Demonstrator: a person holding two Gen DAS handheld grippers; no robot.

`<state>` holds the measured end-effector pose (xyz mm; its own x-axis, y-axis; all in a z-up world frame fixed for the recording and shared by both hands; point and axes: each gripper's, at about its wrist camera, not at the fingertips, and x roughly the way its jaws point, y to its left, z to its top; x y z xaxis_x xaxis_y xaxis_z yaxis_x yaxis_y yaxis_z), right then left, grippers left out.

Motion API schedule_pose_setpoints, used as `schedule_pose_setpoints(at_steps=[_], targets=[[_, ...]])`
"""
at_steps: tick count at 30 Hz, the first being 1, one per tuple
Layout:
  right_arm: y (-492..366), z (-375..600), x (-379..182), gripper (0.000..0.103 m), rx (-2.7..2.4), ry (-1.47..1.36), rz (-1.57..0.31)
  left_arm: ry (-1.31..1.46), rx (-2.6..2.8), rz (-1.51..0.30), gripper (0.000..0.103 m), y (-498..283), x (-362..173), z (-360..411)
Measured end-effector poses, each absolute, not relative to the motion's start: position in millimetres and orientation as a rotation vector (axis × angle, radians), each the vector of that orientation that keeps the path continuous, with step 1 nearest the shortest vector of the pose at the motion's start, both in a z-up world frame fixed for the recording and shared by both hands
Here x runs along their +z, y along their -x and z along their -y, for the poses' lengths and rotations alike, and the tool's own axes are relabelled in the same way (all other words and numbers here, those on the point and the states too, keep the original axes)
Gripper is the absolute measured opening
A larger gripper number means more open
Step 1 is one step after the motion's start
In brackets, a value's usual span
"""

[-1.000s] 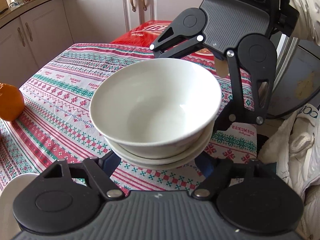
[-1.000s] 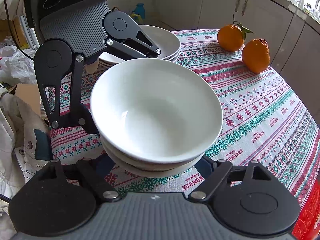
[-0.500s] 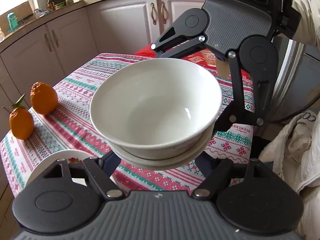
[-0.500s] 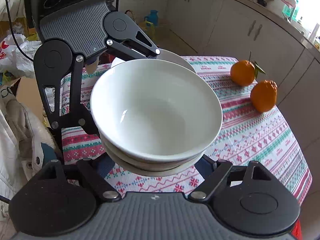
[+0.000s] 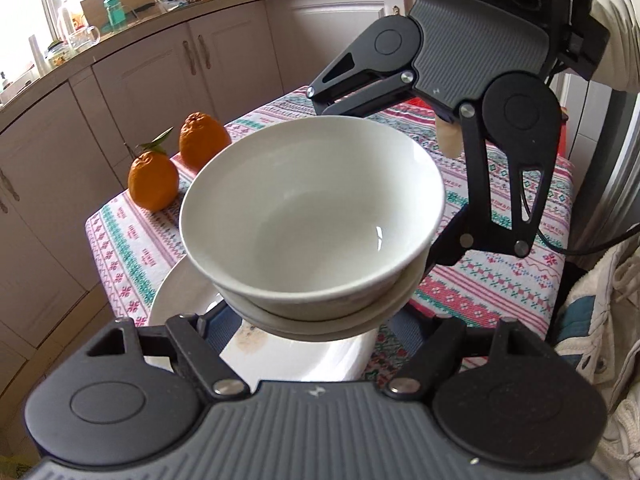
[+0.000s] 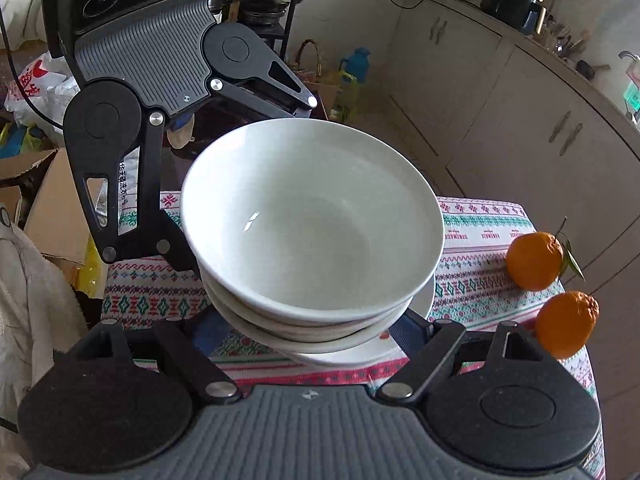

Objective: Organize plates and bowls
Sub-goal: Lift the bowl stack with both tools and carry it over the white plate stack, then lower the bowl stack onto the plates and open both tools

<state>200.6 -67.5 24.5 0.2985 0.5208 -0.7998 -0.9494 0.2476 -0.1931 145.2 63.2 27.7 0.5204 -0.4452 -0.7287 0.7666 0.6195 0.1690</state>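
Left tongs (image 5: 316,322): clamped on the near side of the bowl stack, fingers mostly hidden under the stack's lower rim; seen again from the right wrist view (image 6: 192,240), across the stack.
Right tongs (image 6: 312,332): clamped on the opposite side of the same stack; from the left wrist view (image 5: 434,240) one finger is seen against the stack's flank, the other reaching behind the far rim.
Bowl stack (image 5: 312,216): white bowls nested, top bowl empty and upright with a slight tilt; held between both tongs, lifted clear of the counter. Exact bowl count cannot be told; several rims are seen (image 6: 316,320).
Plate (image 5: 180,300): white, flat on the counter, directly below the stack and not touched by it; partly covered in both views (image 6: 360,354).
Counter (image 5: 500,280): covered by a patterned cloth in red, green and white.
Oranges: two (image 5: 153,181) (image 5: 202,140) set near the counter's edge, just beside each other, well apart from the stack; one carries a leaf. Also seen at (image 6: 534,260) and (image 6: 566,322).
Sleeve (image 5: 616,40): light, seen behind the right tongs' body.
Cabinets (image 5: 140,80): pale doors beyond the counter.
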Motion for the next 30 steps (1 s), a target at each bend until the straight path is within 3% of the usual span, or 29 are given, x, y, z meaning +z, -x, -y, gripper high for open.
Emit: schedule_pose_setpoints(at_steps=[30], targets=[[-251,41,-9,0.088,1.137,0.665,-0.775,-0.481,-0.733,-0.775,0.080,-188,3,-91]])
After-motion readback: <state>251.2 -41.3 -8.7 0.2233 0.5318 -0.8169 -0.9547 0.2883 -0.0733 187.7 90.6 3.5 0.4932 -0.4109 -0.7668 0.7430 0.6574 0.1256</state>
